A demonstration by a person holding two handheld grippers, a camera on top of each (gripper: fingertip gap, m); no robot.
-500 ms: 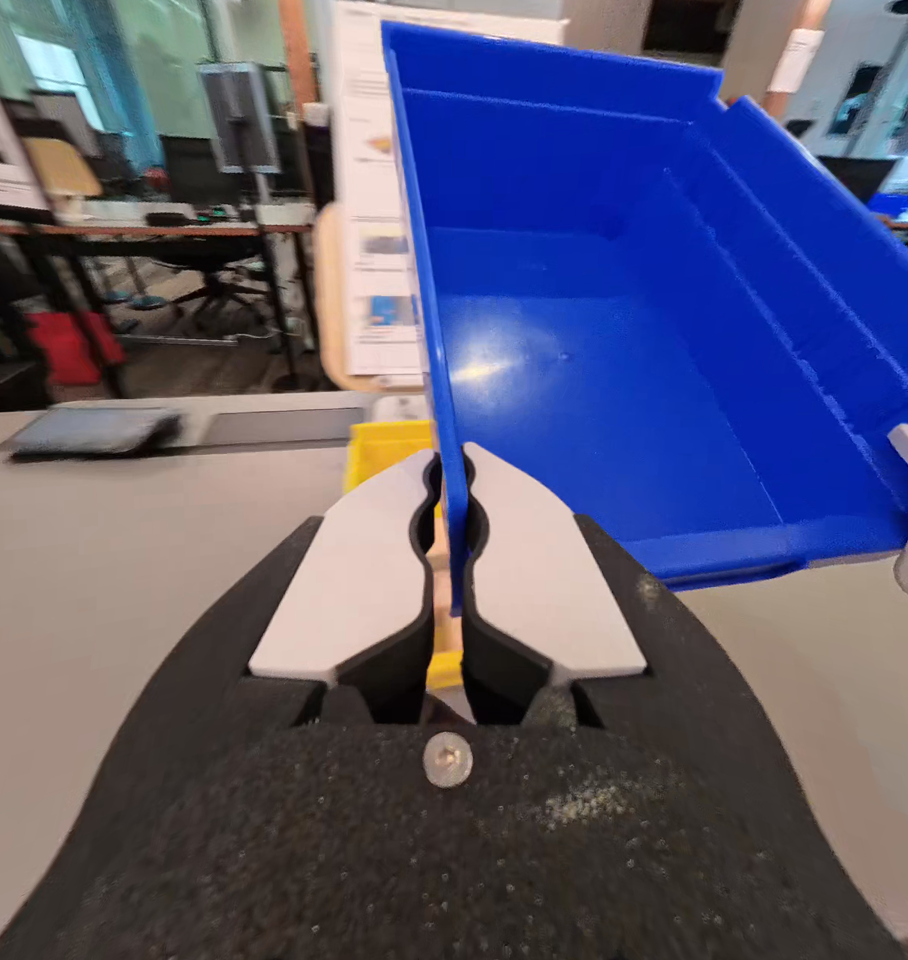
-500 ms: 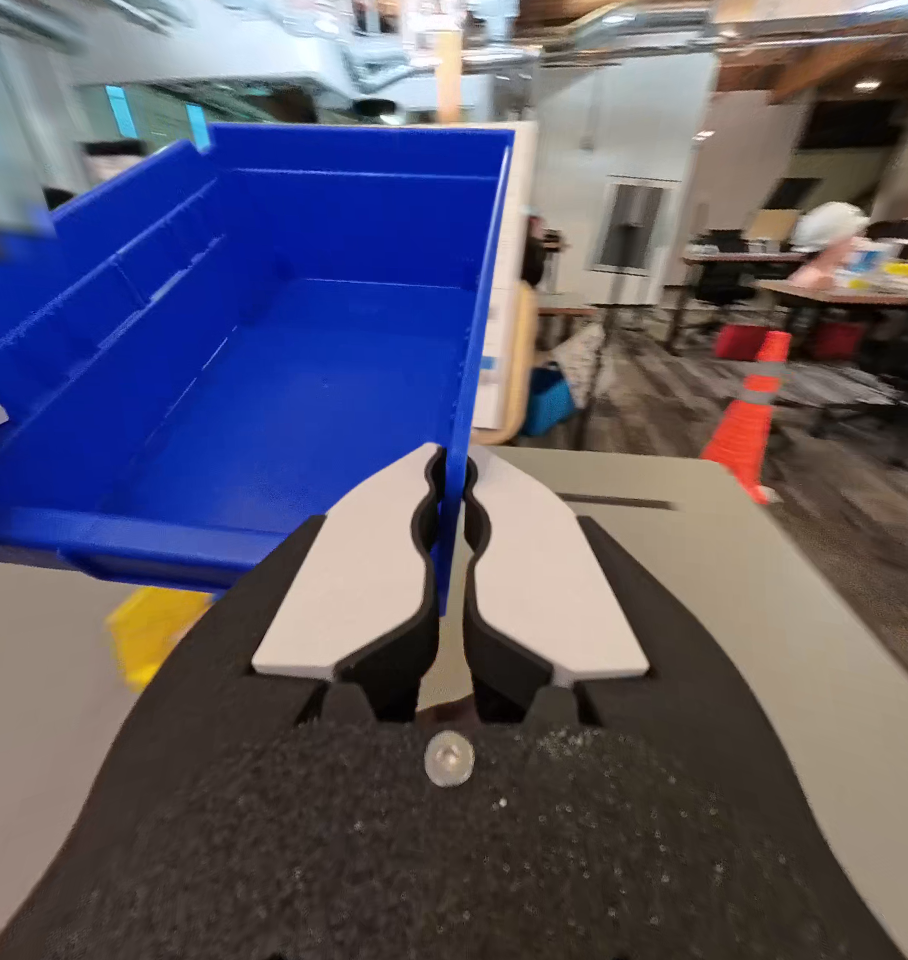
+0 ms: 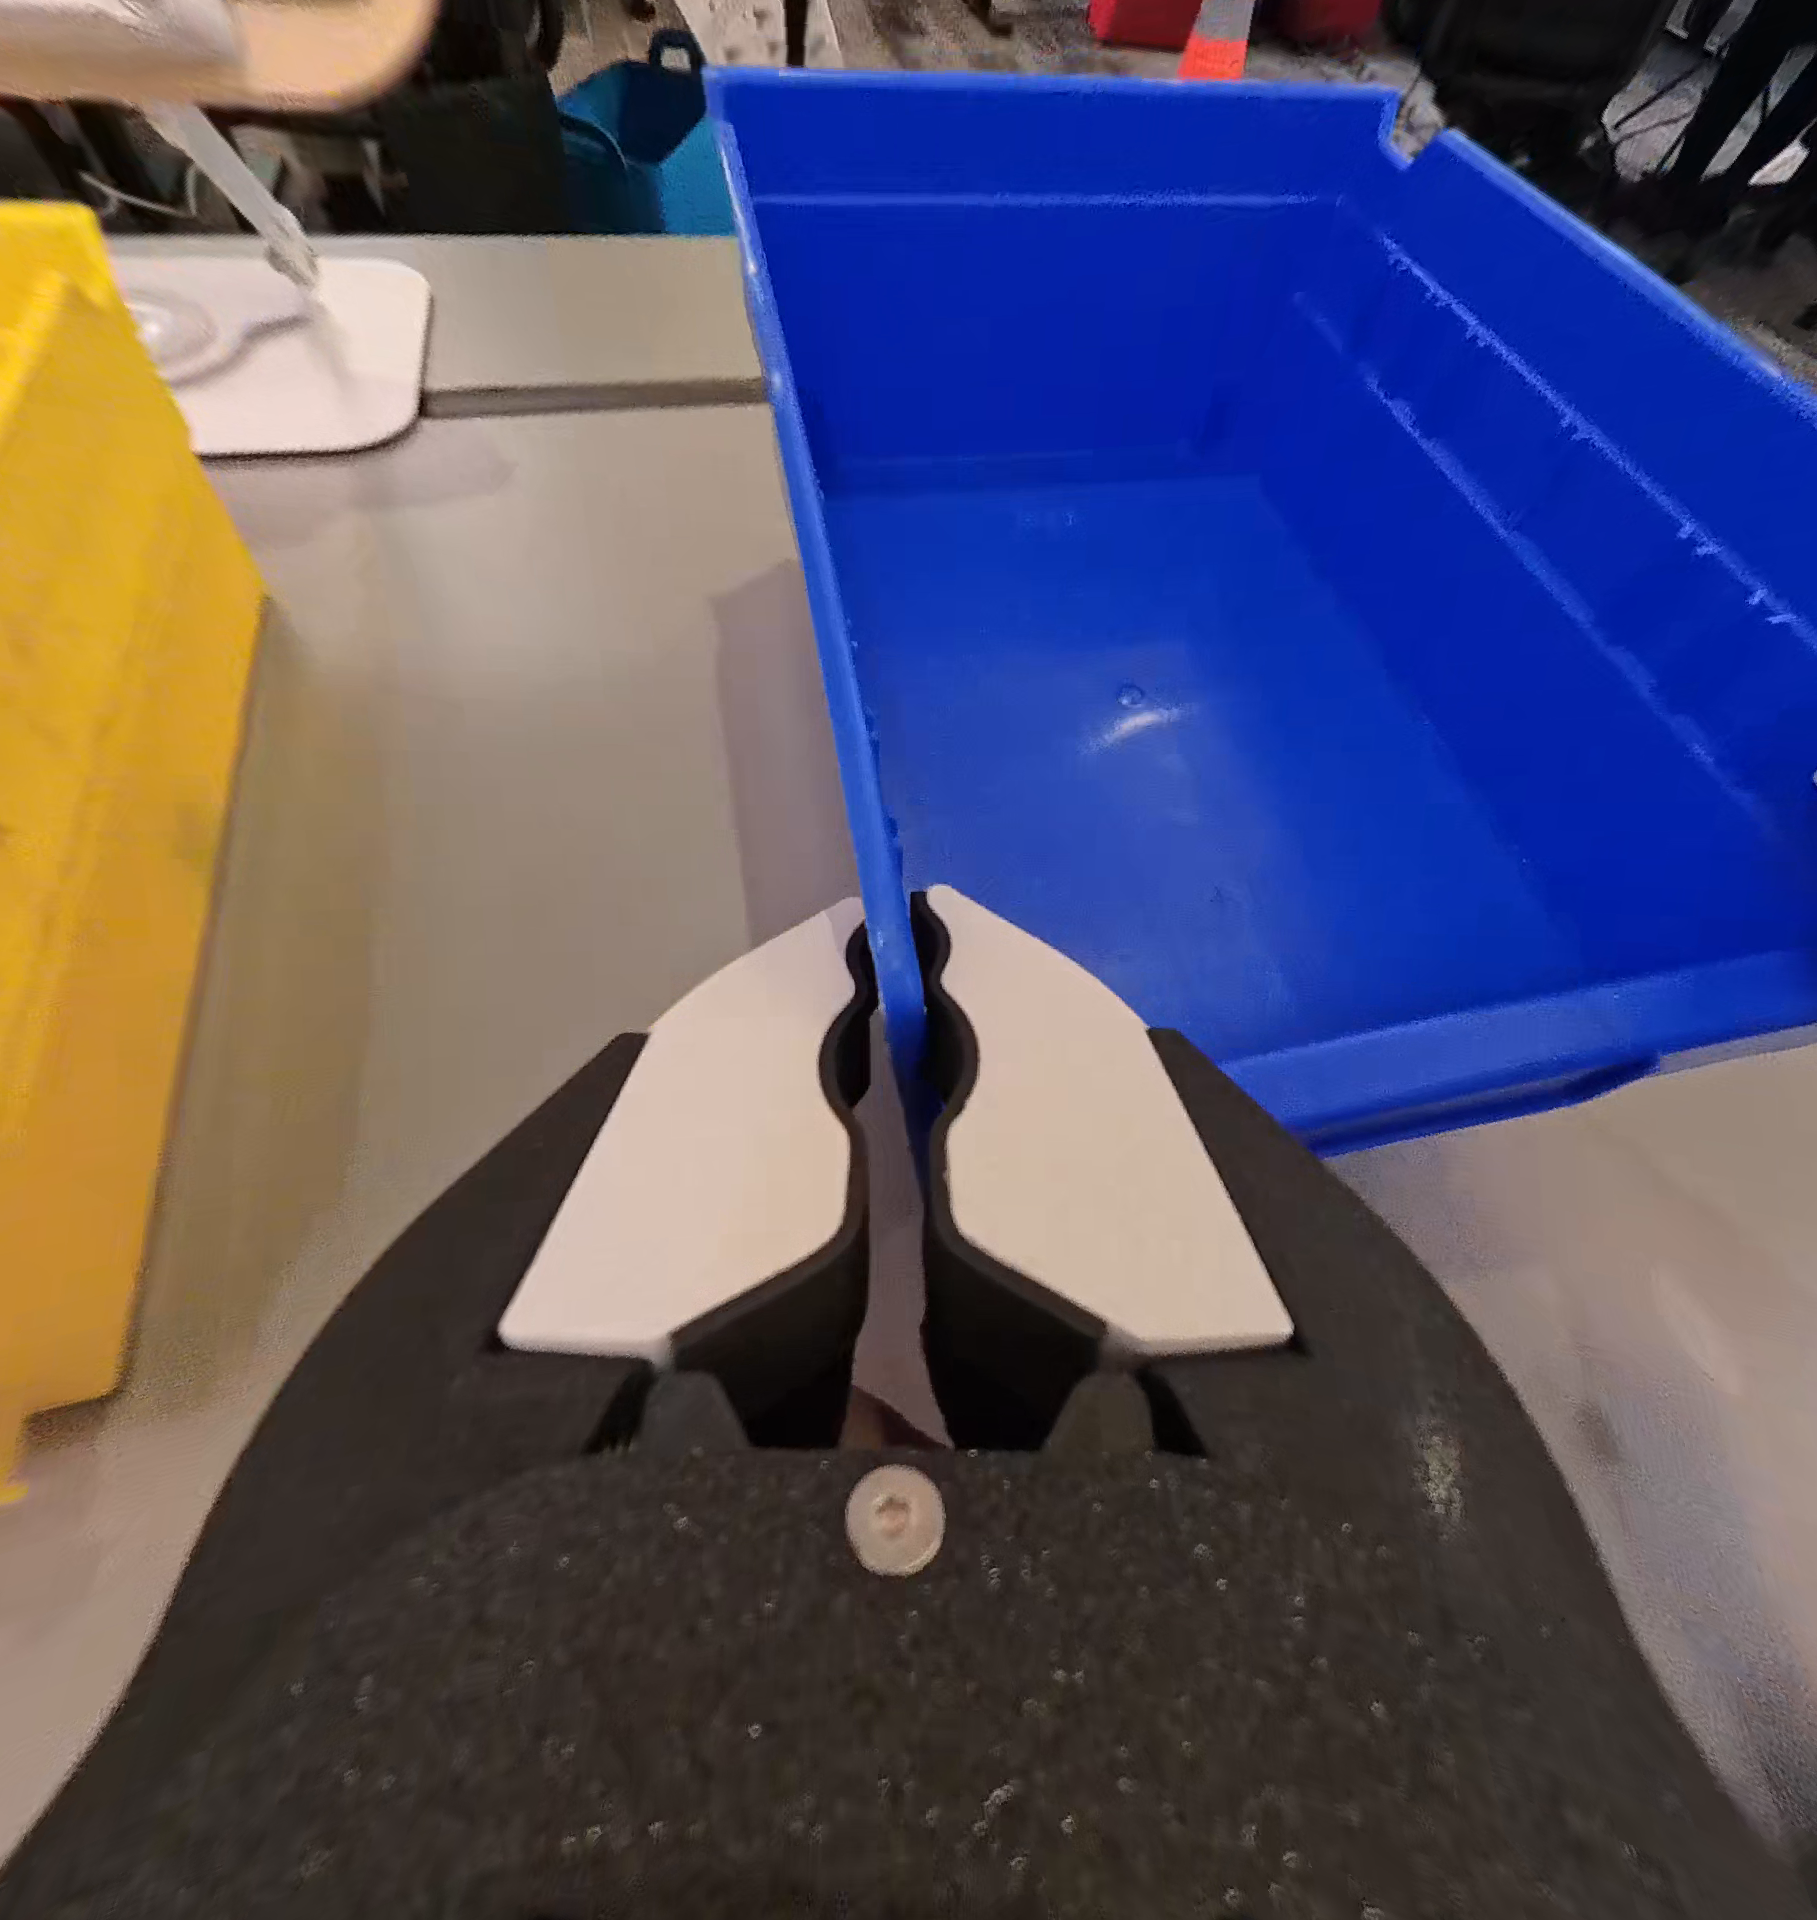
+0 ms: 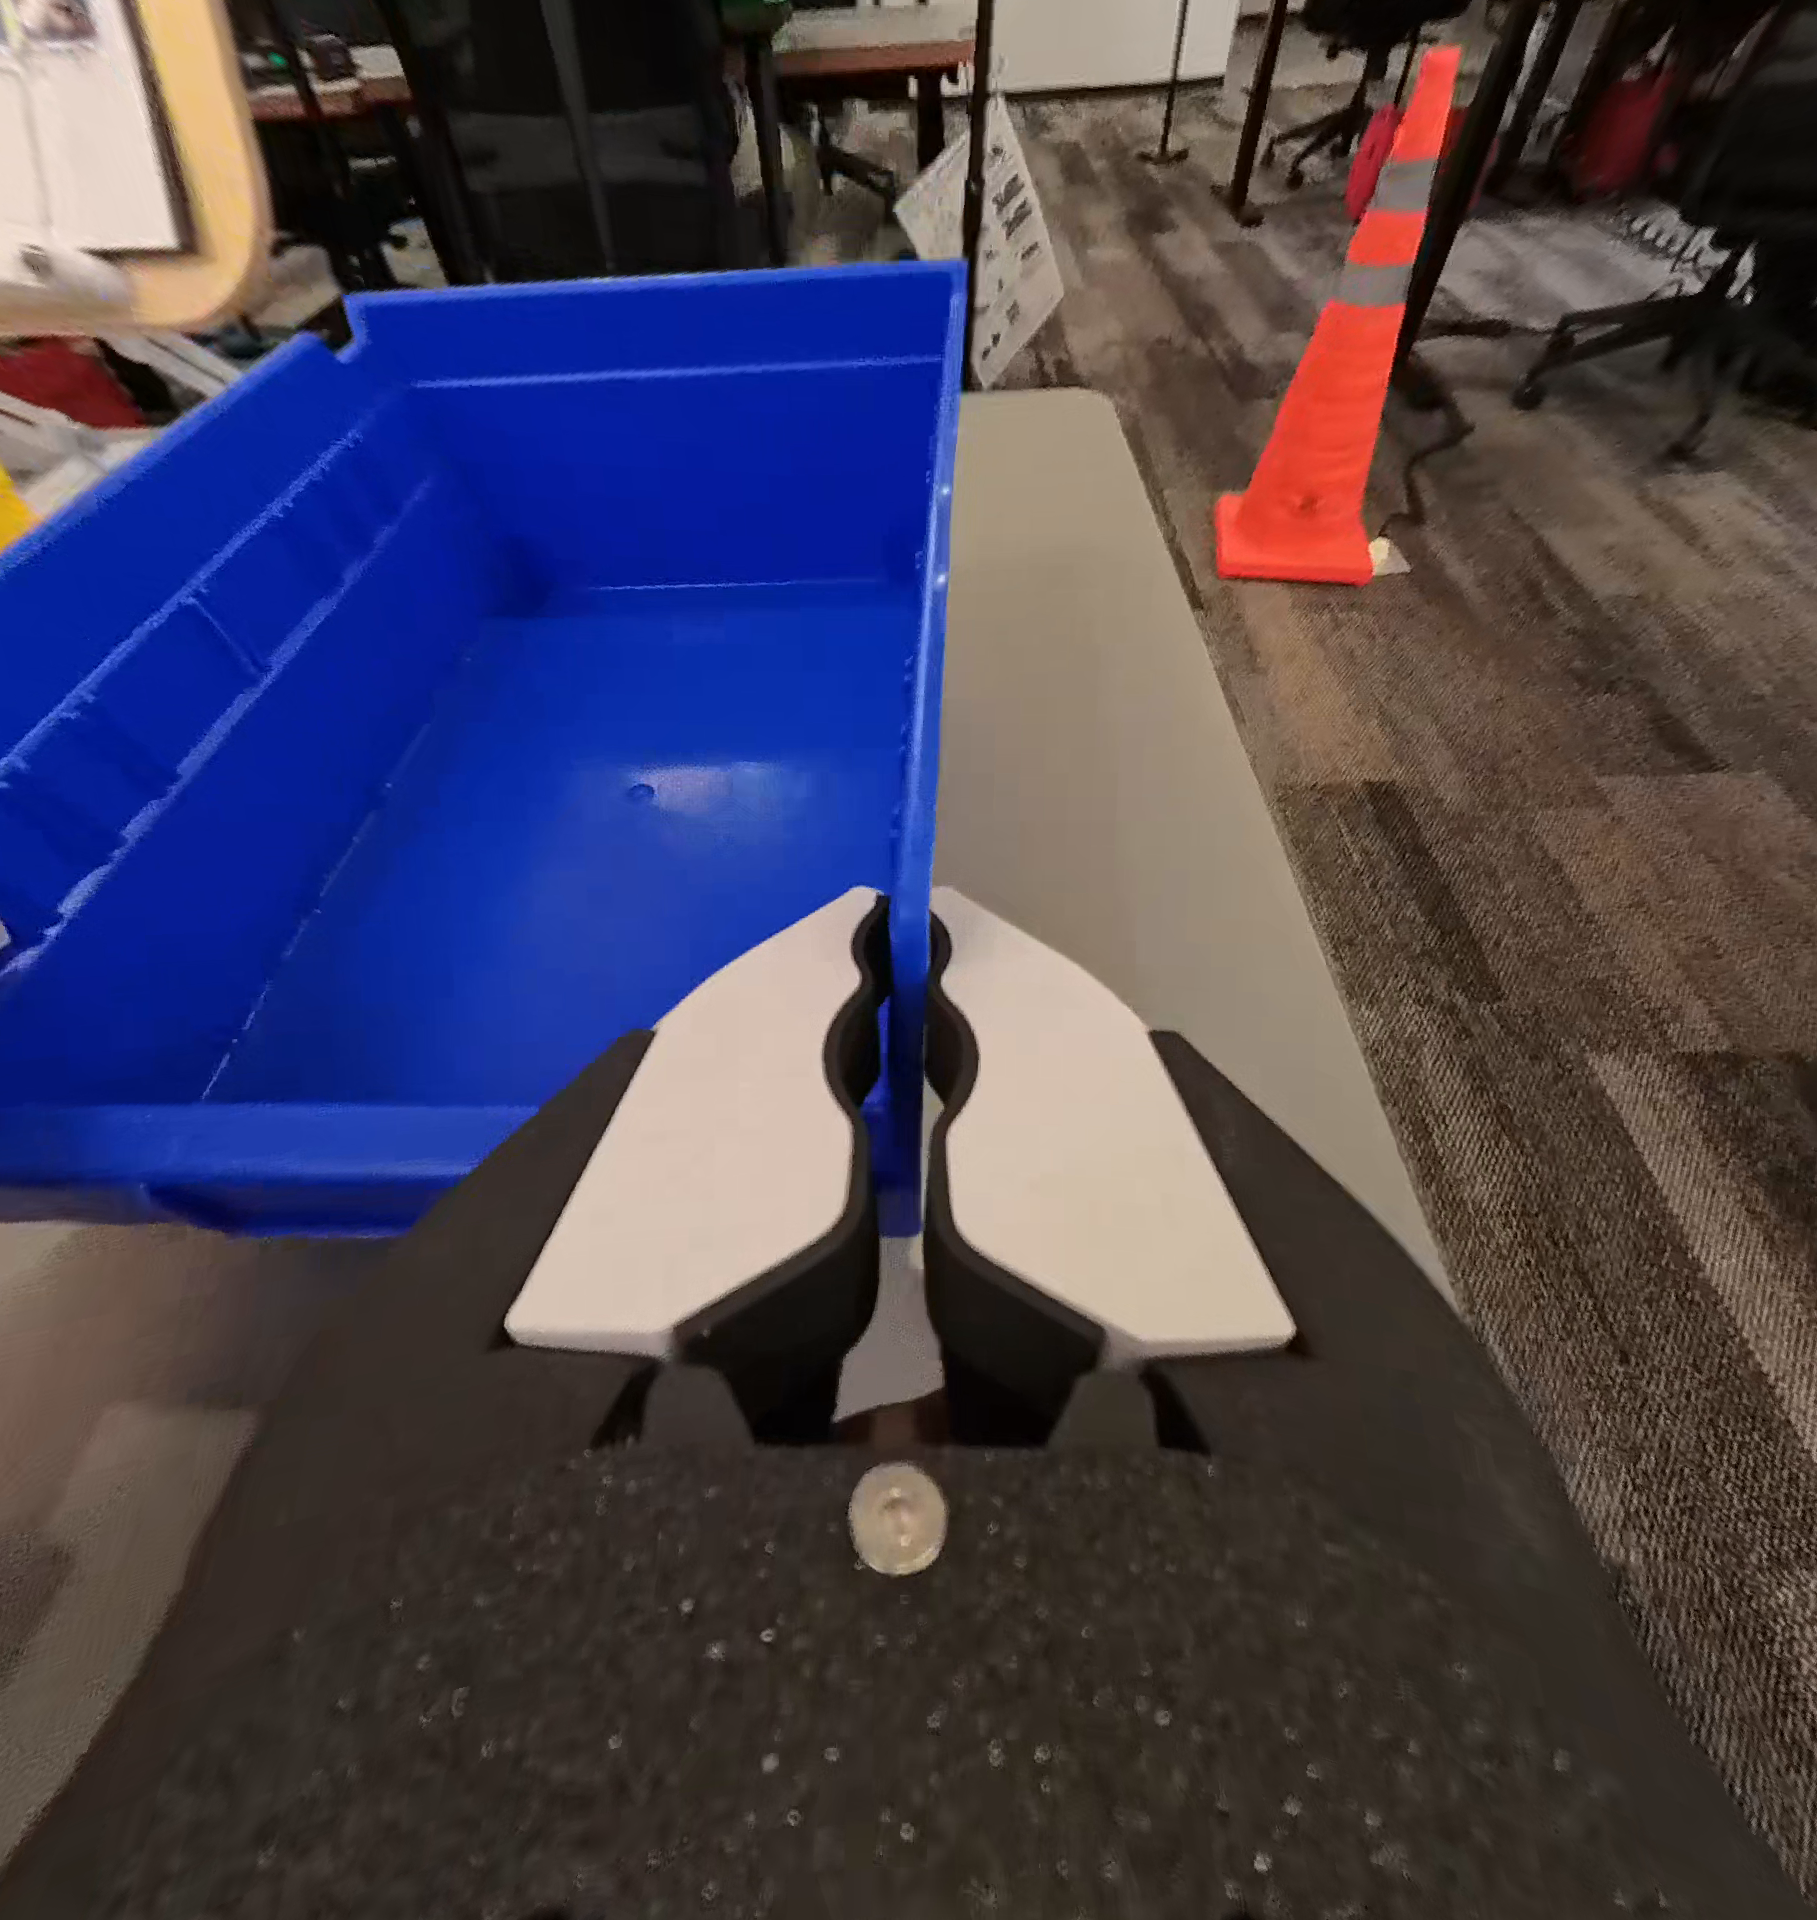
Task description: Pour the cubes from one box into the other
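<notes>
Two grippers hold the blue box (image 3: 1247, 727): left gripper (image 3: 891, 925) jaws clamped on its left wall, right gripper (image 4: 906, 914) jaws clamped on its right wall. Box interior shows no cubes. Yellow box (image 3: 62, 727) sits on the surface (image 3: 509, 727), left of the left jaws.

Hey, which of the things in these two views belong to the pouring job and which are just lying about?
Part of the job:
- blue box, empty, gripped on both side walls
- yellow box, standing on the table to the left
- left claw
- right claw

Just lying about:
- orange traffic cone on the floor
- white stand base
- teal bucket
</notes>
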